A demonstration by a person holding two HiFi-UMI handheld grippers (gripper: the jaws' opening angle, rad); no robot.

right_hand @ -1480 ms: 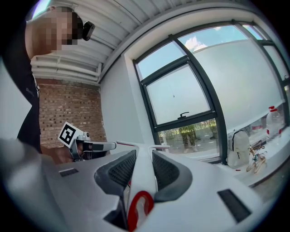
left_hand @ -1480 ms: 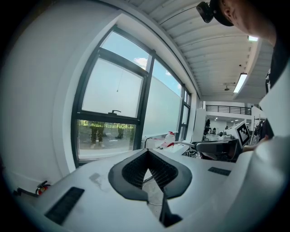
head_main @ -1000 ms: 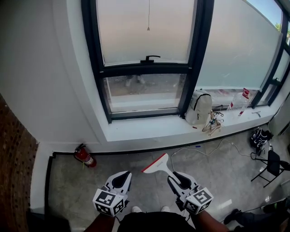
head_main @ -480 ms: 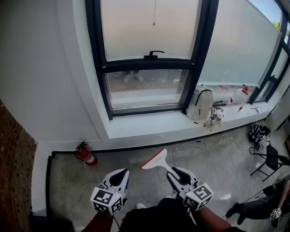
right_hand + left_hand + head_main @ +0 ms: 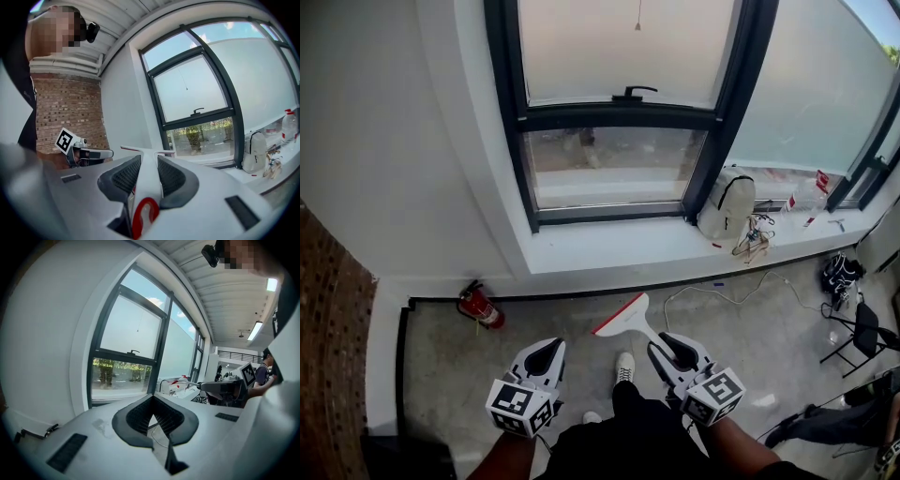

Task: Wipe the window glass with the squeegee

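Wiping looks not yet begun: R gripper (image 5: pixel 672 353) is clamped on the squeegee (image 5: pixel 623 322) handle, held low, well apart from the window glass (image 5: pixel 619 167); L gripper (image 5: pixel 546 360) is closed w/ nothing in it.

Layout around the window (image 5: pixel 619 141)
Backpack (image 5: pixel 727 217) on the sill (image 5: pixel 609 255) at its right; fire extinguisher (image 5: pixel 480 307) on the floor (image 5: pixel 769 347) below-left; squeegee (image 5: pixel 623 323) before it, in the jaws of the right gripper (image 5: pixel 671 350).
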